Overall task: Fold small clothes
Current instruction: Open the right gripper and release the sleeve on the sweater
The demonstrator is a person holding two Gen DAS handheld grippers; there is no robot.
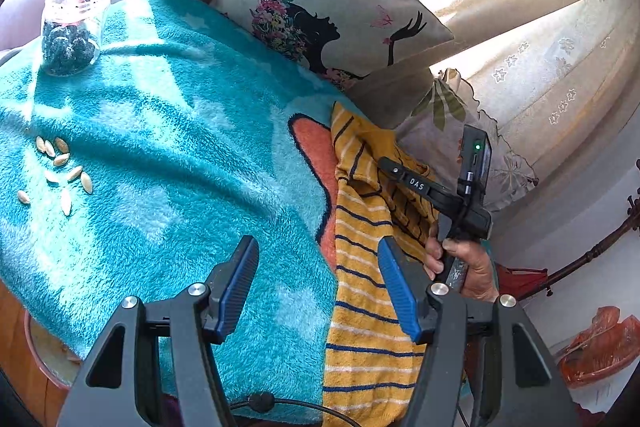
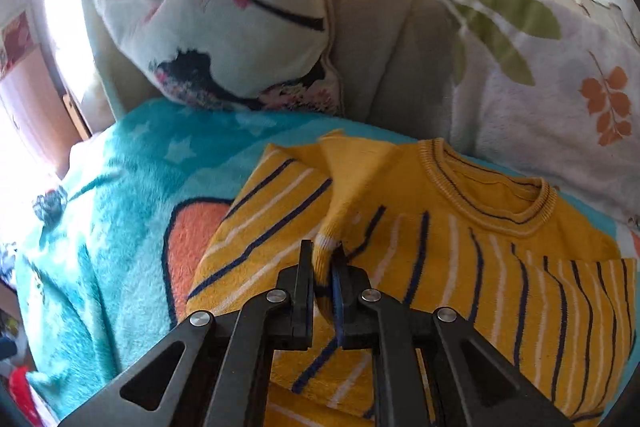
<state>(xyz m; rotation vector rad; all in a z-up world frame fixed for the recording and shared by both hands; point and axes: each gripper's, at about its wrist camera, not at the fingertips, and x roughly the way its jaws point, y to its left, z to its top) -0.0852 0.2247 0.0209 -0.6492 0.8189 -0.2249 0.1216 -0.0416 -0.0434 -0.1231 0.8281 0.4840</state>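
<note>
A small yellow sweater [image 2: 500, 267] lies on a fluffy teal blanket [image 1: 160, 131]. The sweater is soft knit, with thin dark blue and white stripes and a ribbed round neck. Its neck points toward the pillows at the back, so its long way runs from the pillows toward the camera. One sleeve [image 2: 352, 195] is pulled over the front of the sweater.

The right tool [image 2: 322, 267] has its jaws nearly together, and the sleeve's cuff sits pinched between them. A hand [image 1: 460, 267] holds this tool by its handle.

The left tool [image 1: 318, 279] has its blue ribbed pads [image 1: 236, 291] wide apart with nothing between them. It hangs over the blanket next to the sweater's edge.

The blanket has an orange shape [image 1: 316, 151] with a dark outline, partly under the sweater. On the left side sit a clear jar [image 1: 74, 27] of dark round things and some pale seeds [image 1: 60, 167]. Between them and the sweater the blanket is bare.

A picture pillow [image 1: 320, 3] and a leaf-print cloth [image 2: 540, 67] close in the back edge.
</note>
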